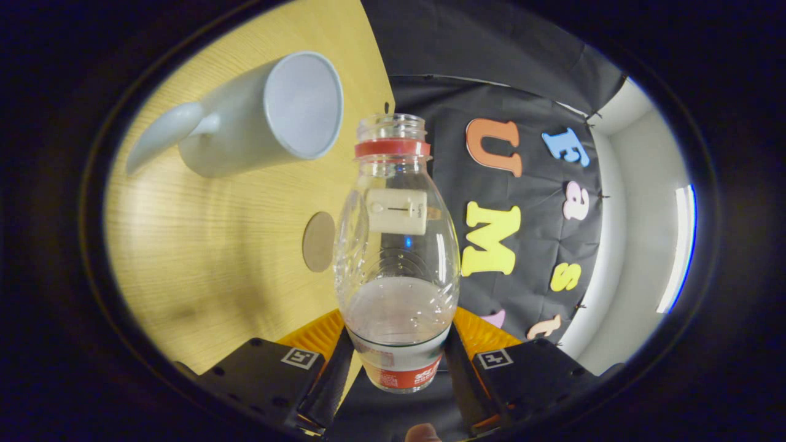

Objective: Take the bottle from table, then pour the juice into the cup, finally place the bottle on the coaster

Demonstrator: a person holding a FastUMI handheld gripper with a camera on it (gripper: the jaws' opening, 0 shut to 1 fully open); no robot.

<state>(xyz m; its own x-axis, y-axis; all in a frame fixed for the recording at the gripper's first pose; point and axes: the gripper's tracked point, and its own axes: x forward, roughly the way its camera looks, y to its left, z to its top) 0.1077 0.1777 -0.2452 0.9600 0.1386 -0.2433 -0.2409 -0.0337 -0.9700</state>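
My gripper [398, 356] clamps both fingers on the clear juice bottle [397, 245], uncapped, its base hidden between them. Beyond, the white cup [264, 120] stands far left; the bottle cuts off the round coaster [318, 241].

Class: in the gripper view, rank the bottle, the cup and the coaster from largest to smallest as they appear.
1. bottle, held in the claw, nearest the camera, so enlarged.
2. cup.
3. coaster, seen edge-on, partly behind the bottle.
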